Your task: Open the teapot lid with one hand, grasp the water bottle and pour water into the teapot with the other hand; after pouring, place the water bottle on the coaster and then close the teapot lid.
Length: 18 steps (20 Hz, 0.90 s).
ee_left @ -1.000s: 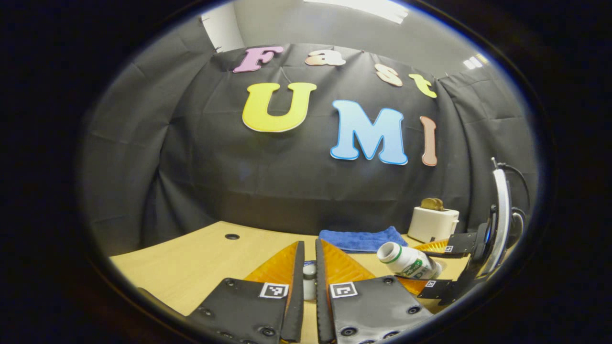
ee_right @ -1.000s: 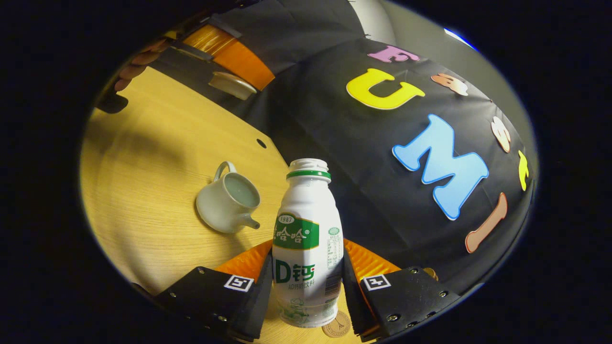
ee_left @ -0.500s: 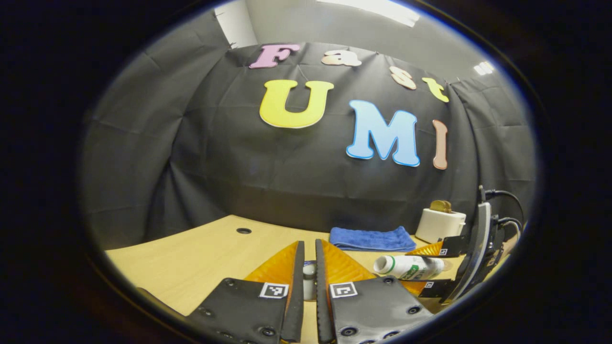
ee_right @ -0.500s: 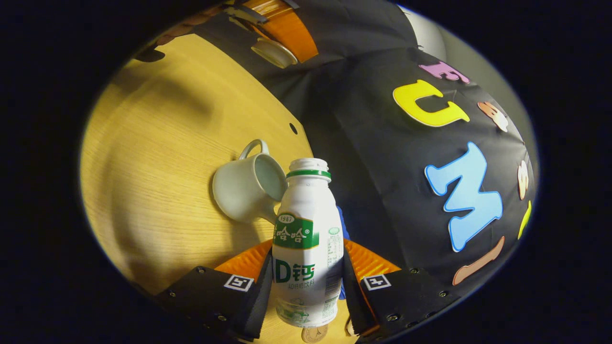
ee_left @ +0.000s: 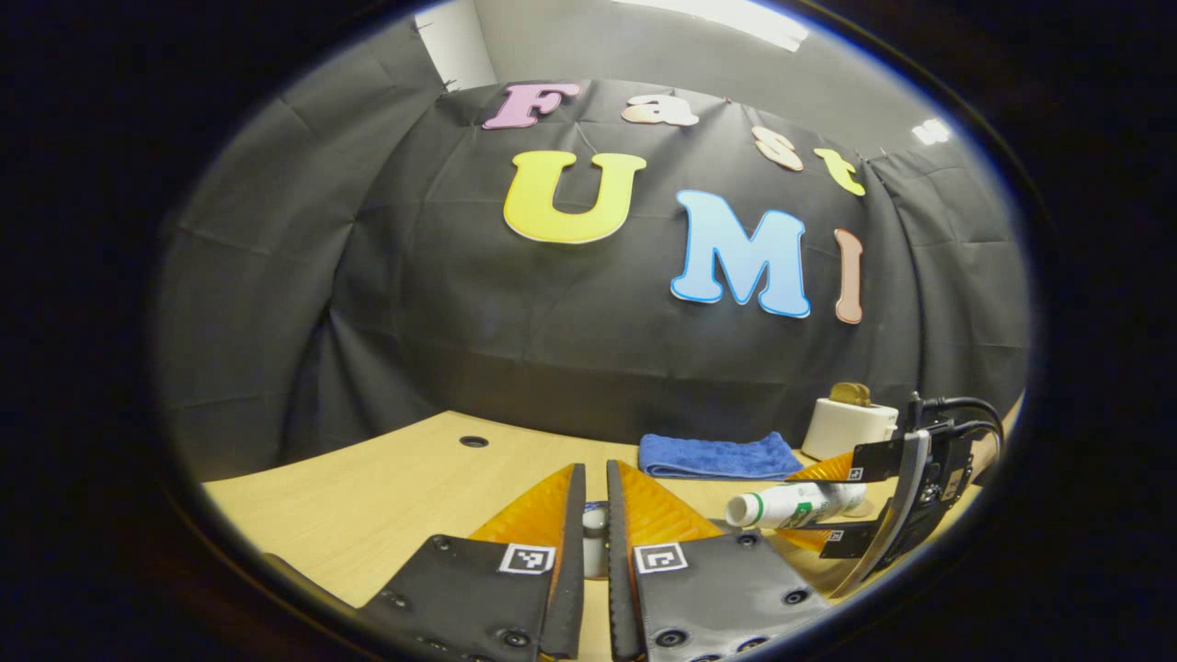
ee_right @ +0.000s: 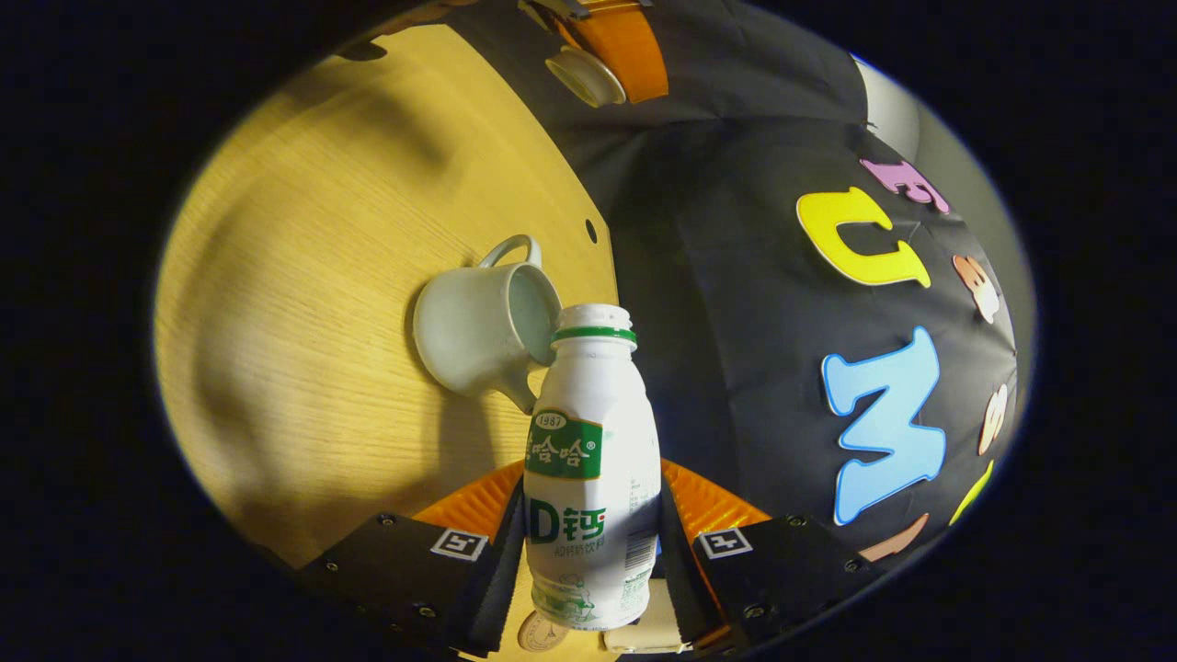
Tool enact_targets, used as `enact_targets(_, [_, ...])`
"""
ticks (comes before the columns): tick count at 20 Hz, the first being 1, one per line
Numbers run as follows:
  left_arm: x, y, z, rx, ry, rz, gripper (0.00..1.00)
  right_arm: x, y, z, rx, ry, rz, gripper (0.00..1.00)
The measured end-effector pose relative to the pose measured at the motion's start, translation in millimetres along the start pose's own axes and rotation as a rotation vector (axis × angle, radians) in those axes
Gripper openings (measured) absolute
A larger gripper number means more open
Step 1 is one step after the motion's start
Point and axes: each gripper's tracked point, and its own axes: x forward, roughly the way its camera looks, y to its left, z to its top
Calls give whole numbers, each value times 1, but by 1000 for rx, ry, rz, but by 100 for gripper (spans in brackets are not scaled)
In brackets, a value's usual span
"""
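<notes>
Gripping bottle (ee_right: 590,478), right gripper (ee_right: 588,561) tilts its mouth beside open teapot (ee_right: 478,326); left gripper (ee_left: 588,538) pinches lid (ee_left: 595,533), raised above surface (ee_right: 303,303).

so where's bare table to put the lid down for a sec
The left side of the table is bare, from the cable hole forward. It's crowded on the right, with the blue towel, toaster and the right gripper tipping the bottle at the teapot.
</notes>
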Motion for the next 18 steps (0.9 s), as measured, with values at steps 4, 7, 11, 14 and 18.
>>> enact_targets(4, [0,1,-2,1,7,0,22,-1,-3,-2,-61,16,0,69])
enact_targets(7, [-1,2,-1,4,9,0,22,-2,-8,-1,-115,22,-7,69])
enact_targets(11, [-1,1,-5,3,17,-2,22,-2,-10,-2,-187,38,-1,69])
enact_targets(14, [-1,2,-6,5,17,-1,22,-1,-14,-3,-225,44,-2,69])
enact_targets(18, [-2,2,-6,9,21,-3,22,-2,-18,-1,-282,44,-17,69])
